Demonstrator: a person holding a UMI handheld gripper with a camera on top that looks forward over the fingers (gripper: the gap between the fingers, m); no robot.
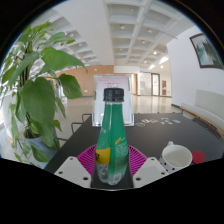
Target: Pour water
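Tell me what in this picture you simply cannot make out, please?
- Green bottle, gripper view: its base is hidden between the fingers, so their grip and the water level cannot be judged.
- White cup: it is too low and small to see what it holds.
- Red thing beside the cup: too small to identify.
- Markings on the black table: too small to read.

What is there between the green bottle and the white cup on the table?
Only bare dark table lies between the green bottle and the white cup in the gripper view.
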